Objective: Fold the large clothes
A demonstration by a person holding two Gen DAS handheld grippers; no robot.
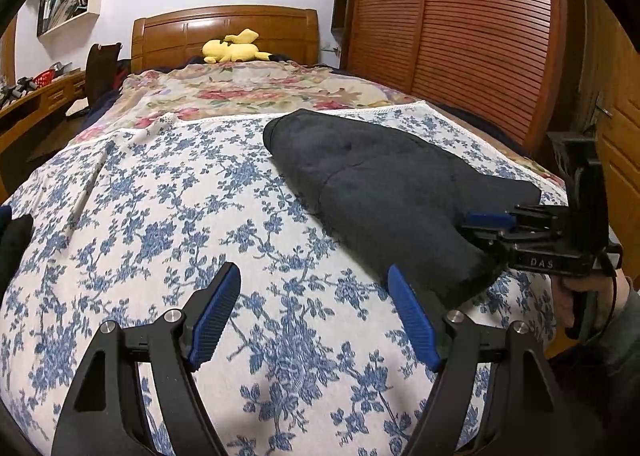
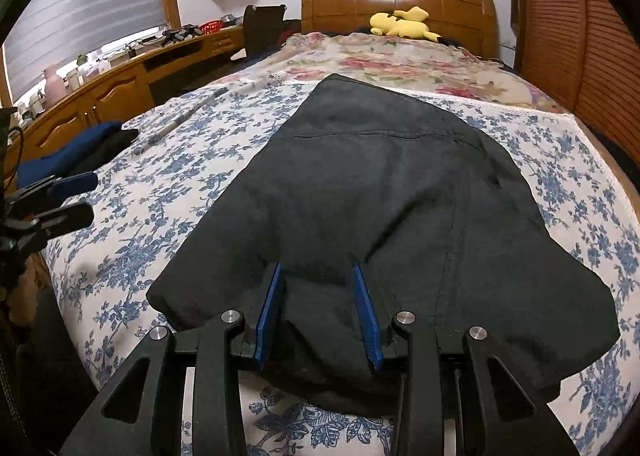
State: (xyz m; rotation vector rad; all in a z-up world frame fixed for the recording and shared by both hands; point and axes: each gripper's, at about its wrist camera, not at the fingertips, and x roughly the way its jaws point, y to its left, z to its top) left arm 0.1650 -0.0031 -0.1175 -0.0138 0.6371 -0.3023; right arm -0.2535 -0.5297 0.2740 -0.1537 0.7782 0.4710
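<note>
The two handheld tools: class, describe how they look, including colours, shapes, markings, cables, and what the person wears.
Each tool is a black frame with triangular cut-outs and silver round pivot bolts. The left tool carries two ribbed blue pads; the right tool has the same blue pads. Seen from the left wrist view, the right tool's body bears pale letters "DAS" and a thin black cable. A grey sleeve covers the person's arm.

Home bedroom: bed, wooden headboard, wardrobe.
</note>
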